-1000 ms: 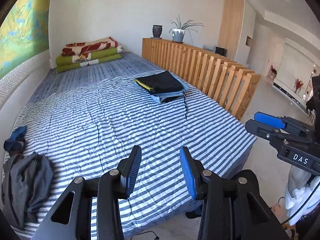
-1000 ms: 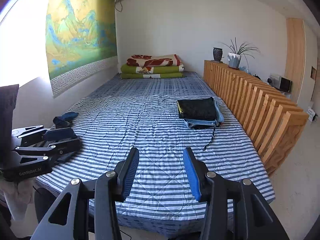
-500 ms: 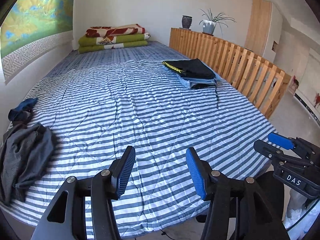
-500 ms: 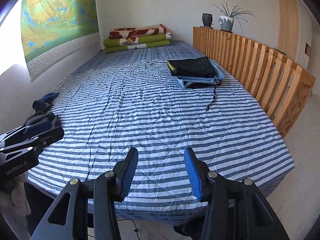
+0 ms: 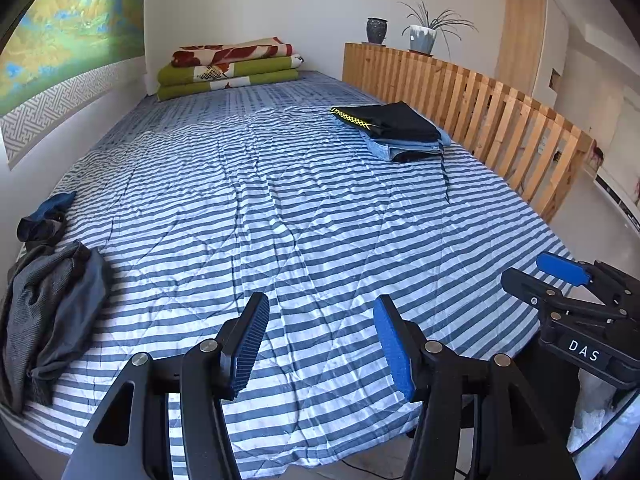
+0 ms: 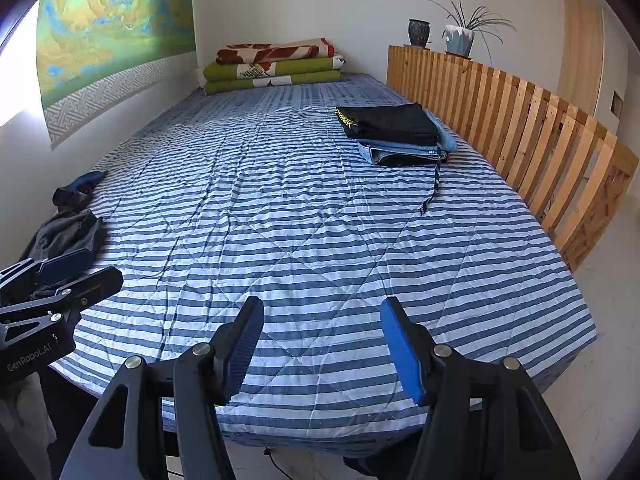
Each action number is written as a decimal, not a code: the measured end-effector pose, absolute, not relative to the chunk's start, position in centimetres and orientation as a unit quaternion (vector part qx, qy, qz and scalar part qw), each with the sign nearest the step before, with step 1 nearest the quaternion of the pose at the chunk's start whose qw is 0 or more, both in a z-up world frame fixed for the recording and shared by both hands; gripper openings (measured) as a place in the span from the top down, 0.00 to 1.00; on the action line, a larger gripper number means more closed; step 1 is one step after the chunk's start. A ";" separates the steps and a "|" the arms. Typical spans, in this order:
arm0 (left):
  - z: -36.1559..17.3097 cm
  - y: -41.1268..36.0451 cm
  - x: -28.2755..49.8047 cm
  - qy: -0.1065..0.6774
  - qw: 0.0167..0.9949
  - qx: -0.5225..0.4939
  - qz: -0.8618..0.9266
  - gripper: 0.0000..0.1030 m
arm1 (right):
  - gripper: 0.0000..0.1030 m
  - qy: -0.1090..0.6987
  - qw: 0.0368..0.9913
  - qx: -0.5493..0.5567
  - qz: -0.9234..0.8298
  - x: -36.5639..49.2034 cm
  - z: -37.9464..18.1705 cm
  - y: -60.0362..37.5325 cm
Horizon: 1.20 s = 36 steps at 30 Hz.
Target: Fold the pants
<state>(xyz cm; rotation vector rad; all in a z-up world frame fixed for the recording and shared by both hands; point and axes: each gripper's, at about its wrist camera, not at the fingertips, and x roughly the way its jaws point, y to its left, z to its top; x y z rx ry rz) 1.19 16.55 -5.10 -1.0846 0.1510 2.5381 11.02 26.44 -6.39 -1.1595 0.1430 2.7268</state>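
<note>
A crumpled grey pair of pants [image 5: 44, 312] lies at the bed's near left corner, with a dark blue garment [image 5: 46, 216] just behind it. The same grey pants [image 6: 68, 232] show at the left in the right wrist view. My left gripper [image 5: 320, 344] hovers open over the striped bed near its foot edge, to the right of the pants, holding nothing. My right gripper [image 6: 322, 348] is open and empty too, over the foot edge. A stack of folded pants [image 5: 396, 132], black on top of denim, rests at the far right; it appears as stack [image 6: 396, 132] in the right wrist view.
The blue-and-white striped quilt [image 5: 280, 208] covers the bed. A wooden slat rail [image 5: 480, 120] runs along the right side. Folded green and red blankets [image 5: 232, 68] lie at the head. A wall [image 6: 24, 168] borders the left. A dark strap [image 6: 434, 184] trails from the stack.
Both grippers have swung forward and down toward the bed, so the quilt fills more of each view. Their jaws stayed open. No garment has moved.
</note>
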 end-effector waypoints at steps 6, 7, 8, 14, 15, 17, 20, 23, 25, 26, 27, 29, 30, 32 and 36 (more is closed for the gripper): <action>-5.2 16.6 0.7 0.052 0.186 -0.388 0.901 0.43 | 0.45 0.041 0.090 -0.390 0.915 10.5 -6.7 26.3; -5.2 16.6 0.6 0.052 0.186 -0.389 0.901 0.43 | 0.45 0.040 0.090 -0.390 0.915 10.5 -6.7 26.3; -5.2 16.7 0.6 0.052 0.187 -0.389 0.901 0.43 | 0.45 0.040 0.090 -0.391 0.915 10.5 -6.8 26.3; -5.3 16.8 0.3 0.053 0.187 -0.389 0.901 0.41 | 0.45 0.045 0.095 -0.390 0.915 10.3 -6.7 26.6; -5.3 16.8 0.3 0.053 0.186 -0.390 0.900 0.41 | 0.45 0.045 0.096 -0.390 0.915 10.3 -6.7 26.6; -5.5 16.8 0.3 0.052 0.185 -0.390 0.900 0.38 | 0.45 0.046 0.096 -0.390 0.915 10.2 -6.7 26.6; -5.5 16.8 0.3 0.052 0.186 -0.391 0.900 0.38 | 0.45 0.048 0.095 -0.391 0.914 10.1 -6.8 26.7; -5.6 16.8 0.4 0.052 0.186 -0.390 0.900 0.38 | 0.45 0.047 0.094 -0.393 0.913 10.0 -7.0 26.6; -5.5 16.7 0.4 0.051 0.185 -0.389 0.901 0.38 | 0.45 0.048 0.094 -0.394 0.913 10.1 -7.1 26.6; -5.6 16.7 0.4 0.051 0.185 -0.389 0.901 0.38 | 0.45 0.048 0.094 -0.394 0.913 10.1 -7.1 26.6; -5.5 16.7 0.4 0.051 0.185 -0.389 0.901 0.38 | 0.45 0.049 0.094 -0.394 0.913 10.1 -7.1 26.6; -5.5 16.7 0.5 0.053 0.185 -0.387 0.902 0.38 | 0.45 0.050 0.095 -0.394 0.913 10.2 -7.2 26.6; -5.5 16.6 0.4 0.053 0.185 -0.387 0.902 0.38 | 0.45 0.050 0.094 -0.394 0.913 10.2 -7.2 26.6; -5.5 16.5 0.4 0.053 0.185 -0.387 0.902 0.38 | 0.45 0.052 0.095 -0.395 0.912 10.3 -7.3 26.6; -5.5 16.4 0.4 0.053 0.184 -0.387 0.902 0.38 | 0.45 0.054 0.094 -0.398 0.911 10.2 -7.5 26.6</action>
